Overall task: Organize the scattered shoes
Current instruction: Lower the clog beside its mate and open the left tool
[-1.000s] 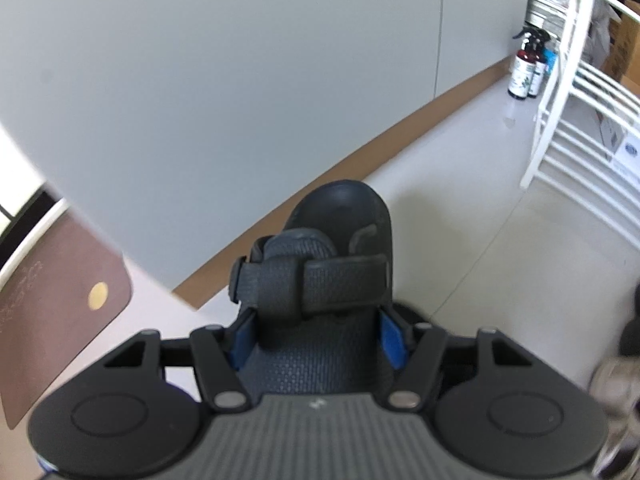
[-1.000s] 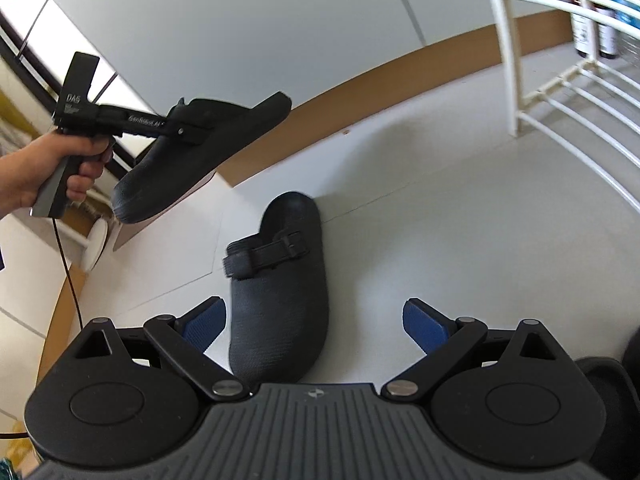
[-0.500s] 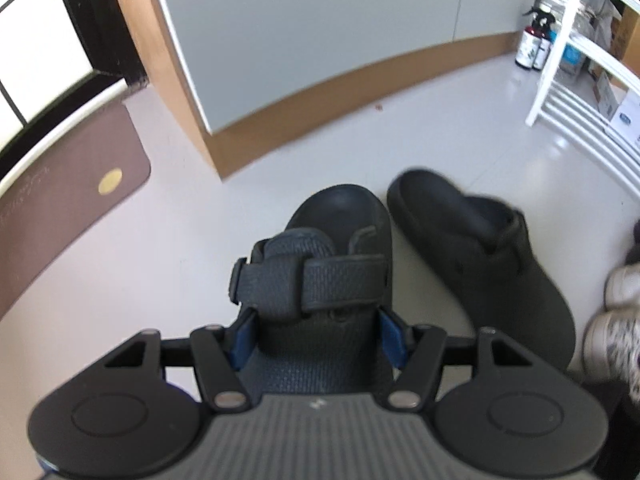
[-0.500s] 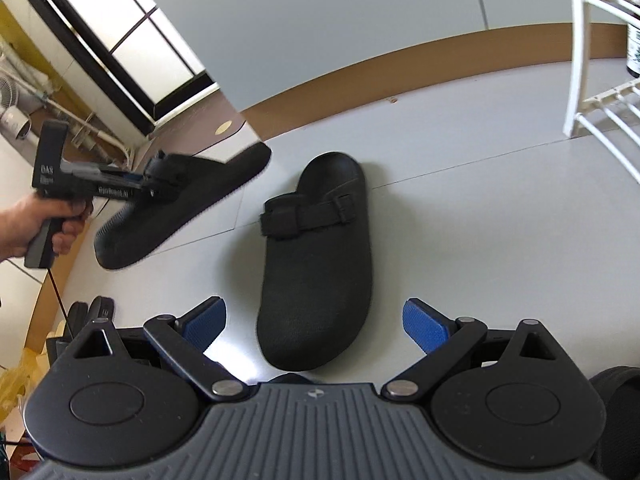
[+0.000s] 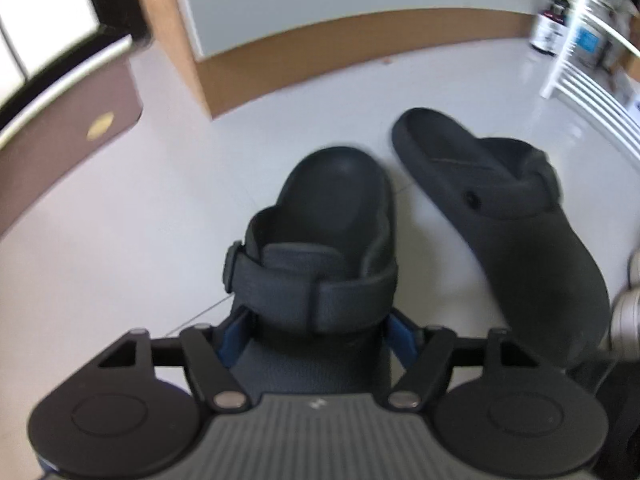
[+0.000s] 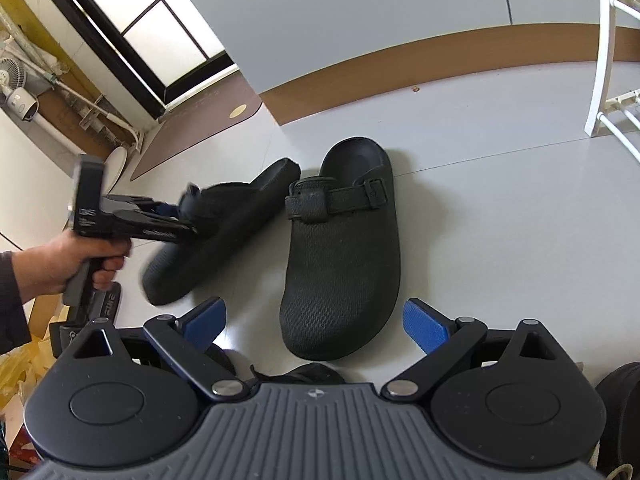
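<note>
- Left gripper (image 5: 319,332): clamped on the held clog (image 5: 320,248), blue pads pressing both sides of the upper just behind the strap. In the right wrist view the same gripper (image 6: 176,220) sits at 9 o'clock, gripped by a hand (image 6: 76,256) with a dark sleeve at the frame edge.
- Held clog (image 6: 216,232): black, heel pointing away from the left camera, toe toward it. In the right wrist view it lies tilted, heel toward 1 o'clock and toe toward 7 o'clock. Whether the sole touches the floor (image 6: 500,208) cannot be told; the frame is motion-blurred.
- Second clog (image 6: 342,256): black, flat on the floor, sole down, strap across the instep, toe toward the right camera and heel at 12 o'clock. It lies just beside the held clog, to its right; heels are near together, toes further apart. In the left wrist view it (image 5: 508,240) runs from 1 o'clock to 4 o'clock.
- Right gripper (image 6: 314,320): jaws wide apart, nothing between the blue pads; the second clog's toe is just ahead, between the fingers' lines.
- Surroundings: white rack (image 6: 608,52) at 2 o'clock in the right view; brown mat (image 6: 208,120) at 11 o'clock; brown baseboard (image 6: 440,64) along the wall; a pale shoe (image 5: 628,312) at 3 o'clock in the left view, partly cut off.
</note>
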A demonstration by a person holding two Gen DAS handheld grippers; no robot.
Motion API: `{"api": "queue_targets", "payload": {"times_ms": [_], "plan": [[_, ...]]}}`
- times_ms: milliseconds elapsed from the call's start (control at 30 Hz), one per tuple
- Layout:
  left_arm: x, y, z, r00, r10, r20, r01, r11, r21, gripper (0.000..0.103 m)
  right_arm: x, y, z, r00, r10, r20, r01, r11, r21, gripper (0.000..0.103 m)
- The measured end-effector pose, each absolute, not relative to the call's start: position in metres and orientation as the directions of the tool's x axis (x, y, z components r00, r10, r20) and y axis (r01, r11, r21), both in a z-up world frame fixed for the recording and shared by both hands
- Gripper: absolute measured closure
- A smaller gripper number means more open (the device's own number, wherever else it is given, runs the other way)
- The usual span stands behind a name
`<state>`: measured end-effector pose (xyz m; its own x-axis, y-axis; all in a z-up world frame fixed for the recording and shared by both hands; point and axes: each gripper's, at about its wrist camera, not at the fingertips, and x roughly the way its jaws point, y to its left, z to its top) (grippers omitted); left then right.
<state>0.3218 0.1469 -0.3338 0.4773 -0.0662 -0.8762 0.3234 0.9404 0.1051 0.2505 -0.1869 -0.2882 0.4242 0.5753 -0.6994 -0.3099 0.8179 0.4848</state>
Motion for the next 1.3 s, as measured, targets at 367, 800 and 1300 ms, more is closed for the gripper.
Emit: {"api": "queue_targets", "payload": {"times_ms": [367,800,1300], "plan": [[0.305,0.161,-0.302,0.450,-0.036,-0.892,0.111,0.994,0.016,0.014,0.232,-0.173,-0.252,0.421,0.574,-0.703,-0.387,0.814,0.433,0.005],[0.275,0.196,-0.213,0.484,-0.029,-0.875,-0.105,0.990,-0.091,0.014,0.248,-0.144,-0.145,0.562,0.560,-0.609,-0.370,0.829,0.420,0.005],[0.236,0.247,-0.155,0.585,0.000,-0.811,-0.201,0.969,-0.146,0.005,0.278,-0.031,-0.068,0.626,0.491,-0.606,-0.352,0.871,0.343,0.005]]}}
